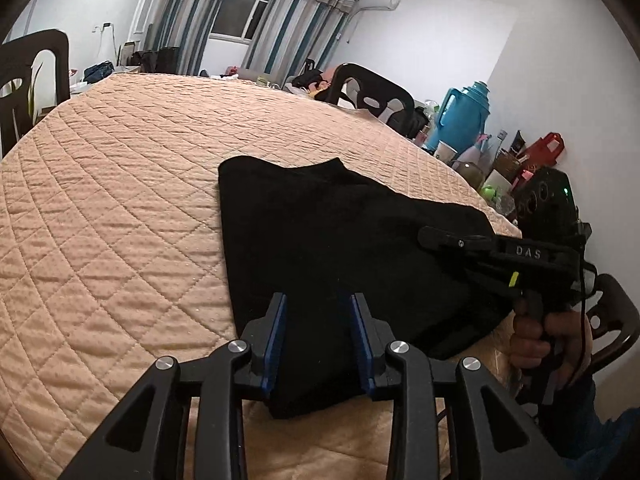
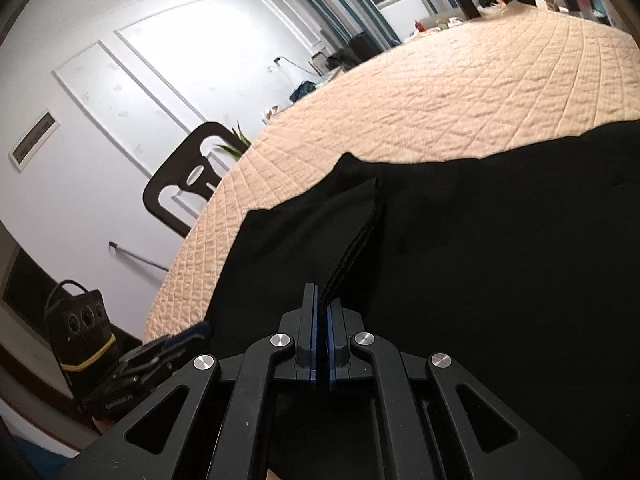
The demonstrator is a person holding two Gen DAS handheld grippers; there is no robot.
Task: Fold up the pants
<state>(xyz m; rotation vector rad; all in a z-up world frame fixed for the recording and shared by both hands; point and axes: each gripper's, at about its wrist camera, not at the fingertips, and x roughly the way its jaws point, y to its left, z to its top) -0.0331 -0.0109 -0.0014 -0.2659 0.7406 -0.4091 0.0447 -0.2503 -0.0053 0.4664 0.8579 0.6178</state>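
Observation:
Black pants lie folded on the peach quilted cover. My left gripper is at their near end. Its blue pads stand partly apart, and a thick bundle of black cloth fills the gap between them. My right gripper reaches in from the right over the pants' far side, held by a hand. In the right wrist view my right gripper is shut on a stitched edge of the pants, which rises as a ridge. The left gripper shows at the pants' lower-left corner.
Black chairs stand at the cover's left, far side and right. A blue thermos, cups and several small items crowd the right edge. Bare quilt stretches beyond the pants.

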